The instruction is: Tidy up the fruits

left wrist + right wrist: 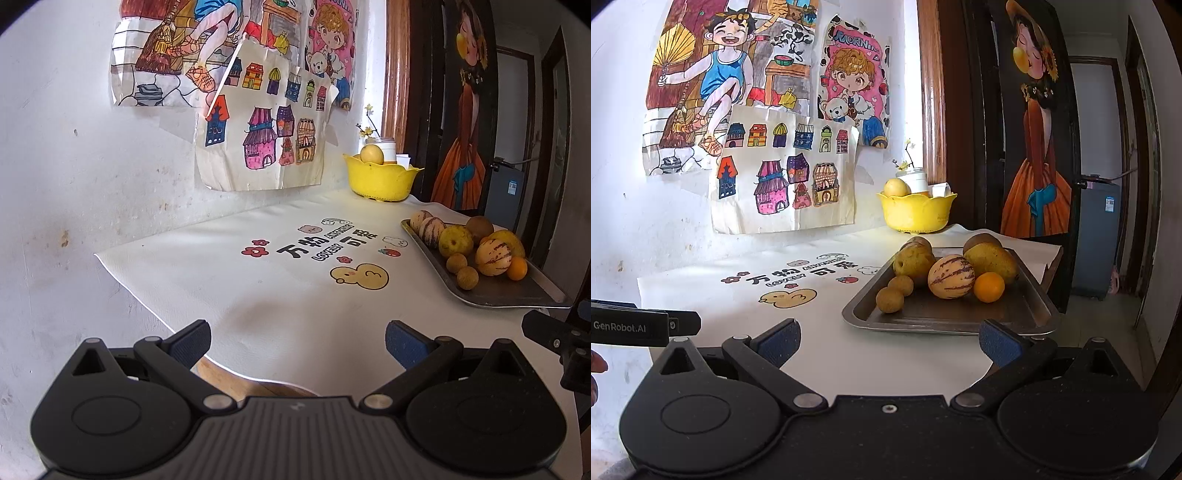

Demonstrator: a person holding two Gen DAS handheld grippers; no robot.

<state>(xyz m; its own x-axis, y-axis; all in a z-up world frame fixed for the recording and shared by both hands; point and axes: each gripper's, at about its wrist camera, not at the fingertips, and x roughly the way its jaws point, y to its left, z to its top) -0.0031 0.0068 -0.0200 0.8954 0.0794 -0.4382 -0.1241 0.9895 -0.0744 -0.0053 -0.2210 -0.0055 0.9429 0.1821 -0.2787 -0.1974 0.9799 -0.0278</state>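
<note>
Grey metal tray (945, 314) at my right gripper's (888, 341) twelve o'clock carries the loose fruit; one pale fruit (895, 187) already sits in the yellow plastic basket (916, 212) beyond. Both grippers, left (297, 341) included, are spread and hold nothing. I judge picking comes next: reach for the small orange (989, 287) nearest.

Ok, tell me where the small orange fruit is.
The small orange fruit sits on the grey metal tray, near its front right, touching the striped cream melon in the right wrist view.
</note>
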